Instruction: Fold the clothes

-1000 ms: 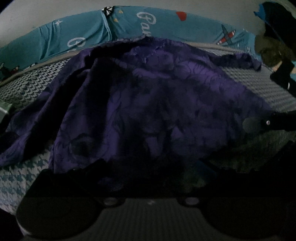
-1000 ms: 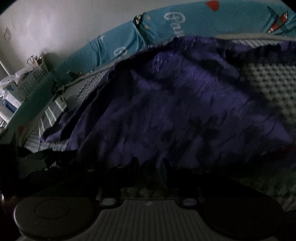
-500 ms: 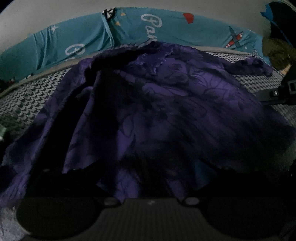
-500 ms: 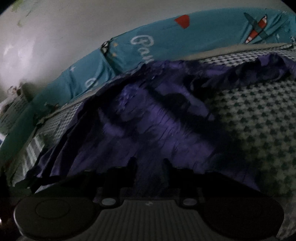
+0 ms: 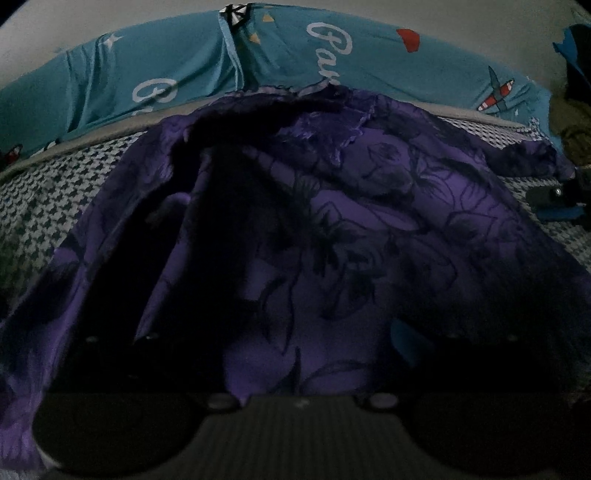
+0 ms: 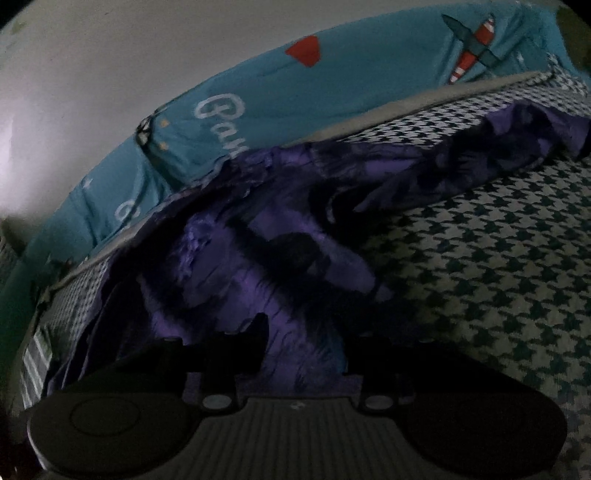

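Left wrist view: a purple garment of thin fabric printed with dark floral outlines (image 5: 369,229) lies spread and rumpled over a bed cover in dark-and-white houndstooth weave (image 5: 48,192). The cloth rises toward the camera and drapes over the left gripper (image 5: 299,354), whose fingers are lost in shadow beneath it; whether the jaws are closed cannot be told. Deep folds run down the garment's left half, and a crinkled edge (image 5: 351,133) lies near its far end. Behind the bed stands a turquoise pillow with white script, a red shape and an aeroplane print (image 5: 280,55), against a pale wall (image 5: 74,26). At the right edge a dark tool part with a blue strip (image 5: 554,203) rests just beside the garment's far corner.

Right wrist view: the same purple garment (image 6: 280,258) stretches from the right gripper (image 6: 303,332) toward the turquoise pillow (image 6: 332,92), one narrow part trailing to the right across the houndstooth cover (image 6: 498,277). Both dark fingers (image 6: 258,332) stand a little apart with gathered purple cloth between them; the jaws appear to pinch the garment's near edge. Bare cover lies to the right of the cloth.
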`<state>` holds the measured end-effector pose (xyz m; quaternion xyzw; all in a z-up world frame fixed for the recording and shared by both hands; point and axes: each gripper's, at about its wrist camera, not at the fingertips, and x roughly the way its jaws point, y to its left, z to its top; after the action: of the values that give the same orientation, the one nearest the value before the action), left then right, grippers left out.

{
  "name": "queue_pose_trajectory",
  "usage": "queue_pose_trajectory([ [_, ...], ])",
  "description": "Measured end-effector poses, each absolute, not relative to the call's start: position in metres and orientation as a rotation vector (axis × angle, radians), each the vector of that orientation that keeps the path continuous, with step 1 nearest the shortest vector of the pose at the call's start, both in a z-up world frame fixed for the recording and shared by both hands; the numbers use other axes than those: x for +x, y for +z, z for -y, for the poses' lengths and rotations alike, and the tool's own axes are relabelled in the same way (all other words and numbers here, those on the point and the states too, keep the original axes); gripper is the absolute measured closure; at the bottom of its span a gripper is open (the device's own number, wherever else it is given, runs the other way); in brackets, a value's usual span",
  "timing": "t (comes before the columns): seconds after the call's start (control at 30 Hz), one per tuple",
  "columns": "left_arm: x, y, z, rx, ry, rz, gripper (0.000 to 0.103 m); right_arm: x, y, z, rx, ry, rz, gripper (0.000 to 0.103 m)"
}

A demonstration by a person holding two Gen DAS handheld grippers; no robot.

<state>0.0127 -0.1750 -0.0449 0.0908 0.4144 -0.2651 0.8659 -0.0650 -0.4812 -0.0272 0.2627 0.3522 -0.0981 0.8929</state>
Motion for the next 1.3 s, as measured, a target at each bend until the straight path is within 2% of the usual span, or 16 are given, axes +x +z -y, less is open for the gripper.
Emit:
queue_pose_trajectory([
  [0.2,0.024,-0.044,0.184,0.197,-0.572,-0.868,0.0,-0.053,-0.034,0.509,0.692,-0.263,-0.689,0.06],
  [0.43,0.038,-0.042,0.192,0.185,-0.584,-0.872,0.0,-0.036,-0.042,0.54,0.894,-0.315,-0.624,0.057],
  [0.5,0.041,-0.042,0.193,0.178,-0.583,-0.88,0.0,-0.028,-0.043,0.545,0.928,-0.33,-0.607,0.052],
  [0.9,0.047,-0.037,0.194,0.132,-0.59,-0.921,0.0,0.016,-0.062,0.56,1.047,-0.373,-0.583,0.051],
  [1.13,0.05,-0.038,0.194,0.133,-0.576,-0.932,0.0,0.033,-0.061,0.557,0.998,-0.395,-0.564,0.049],
  [1.17,0.05,-0.039,0.195,0.136,-0.576,-0.933,0.0,0.036,-0.061,0.556,0.991,-0.401,-0.562,0.052],
  [1.23,0.05,-0.04,0.196,0.148,-0.575,-0.934,0.0,0.041,-0.06,0.553,0.938,-0.438,-0.565,0.07],
  [1.27,0.049,-0.04,0.197,0.157,-0.574,-0.932,0.0,0.044,-0.059,0.552,0.908,-0.458,-0.567,0.083],
  [1.3,0.049,-0.041,0.198,0.166,-0.573,-0.931,0.0,0.046,-0.059,0.551,0.881,-0.47,-0.57,0.088],
])
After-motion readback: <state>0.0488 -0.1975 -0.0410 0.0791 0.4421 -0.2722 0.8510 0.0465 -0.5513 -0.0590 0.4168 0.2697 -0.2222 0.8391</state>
